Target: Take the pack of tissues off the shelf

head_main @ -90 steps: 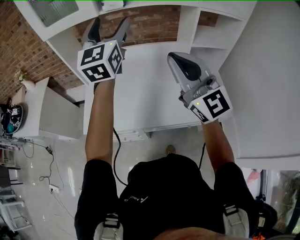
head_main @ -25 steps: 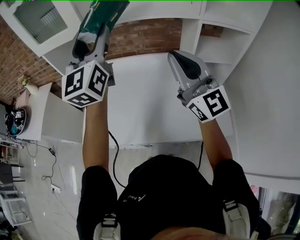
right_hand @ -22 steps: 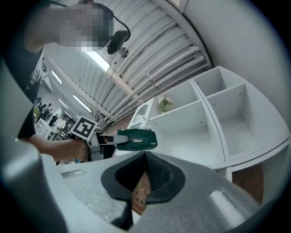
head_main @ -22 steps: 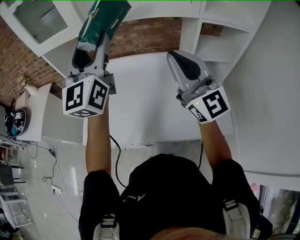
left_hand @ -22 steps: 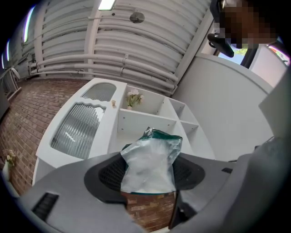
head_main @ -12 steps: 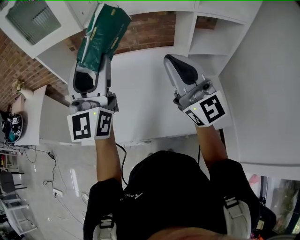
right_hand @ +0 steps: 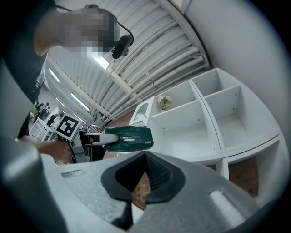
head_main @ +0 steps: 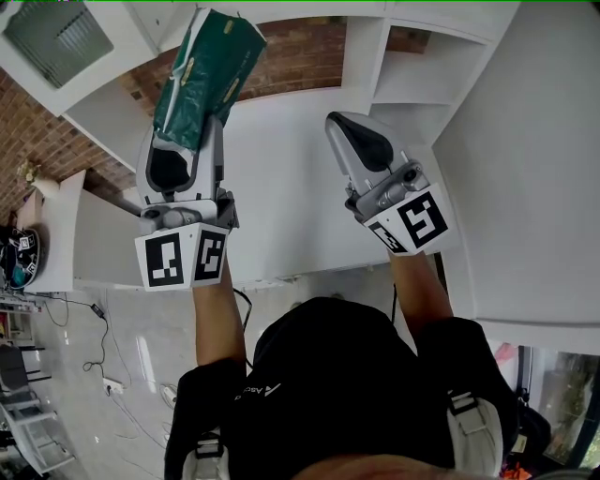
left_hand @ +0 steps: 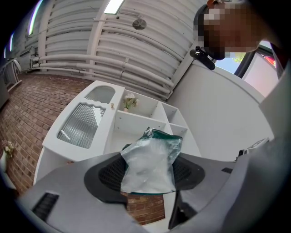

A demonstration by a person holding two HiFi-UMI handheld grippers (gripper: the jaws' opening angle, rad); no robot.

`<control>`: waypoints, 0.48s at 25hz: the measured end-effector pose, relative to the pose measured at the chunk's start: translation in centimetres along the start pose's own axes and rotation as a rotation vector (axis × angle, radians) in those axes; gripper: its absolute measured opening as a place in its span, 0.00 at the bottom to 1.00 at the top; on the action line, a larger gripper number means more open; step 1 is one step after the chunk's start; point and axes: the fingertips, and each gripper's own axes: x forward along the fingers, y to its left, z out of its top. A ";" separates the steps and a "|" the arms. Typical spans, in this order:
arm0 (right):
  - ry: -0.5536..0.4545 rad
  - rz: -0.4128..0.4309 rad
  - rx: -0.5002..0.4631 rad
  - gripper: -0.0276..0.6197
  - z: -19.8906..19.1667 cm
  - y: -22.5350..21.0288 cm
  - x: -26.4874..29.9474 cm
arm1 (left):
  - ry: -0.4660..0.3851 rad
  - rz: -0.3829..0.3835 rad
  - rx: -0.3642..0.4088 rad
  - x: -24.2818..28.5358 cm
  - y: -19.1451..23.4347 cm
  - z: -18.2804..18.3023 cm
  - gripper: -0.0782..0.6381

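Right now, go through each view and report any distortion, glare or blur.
Head view: sharp, evenly lit, but the wide lens bows the shelf edges. Left gripper view: fisheye with black corners, a ceiling light flares, and the tissue pack looks washed out at its clear end. Right gripper view: fisheye curves the shelf; the tissue pack is crisp, its print too small to read.

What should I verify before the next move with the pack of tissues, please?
1. Left tool shut on pack of tissues: ok.
2. Pack off the shelf, held in the air: ok.
3. Grip firm, with only one end of the pack between the jaws: cannot tell.
4. Right tool empty, jaws together: ok.
5. Right tool apart from the pack: ok.
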 end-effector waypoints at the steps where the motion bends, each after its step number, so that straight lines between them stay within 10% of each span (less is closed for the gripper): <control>1: -0.001 0.002 -0.001 0.04 0.0 0.1 0.1 | -0.001 -0.001 0.001 0.0 0.0 0.0 0.48; 12: -0.006 0.005 0.006 0.04 0.3 0.6 0.1 | 0.004 -0.006 0.007 -0.1 0.0 0.1 0.48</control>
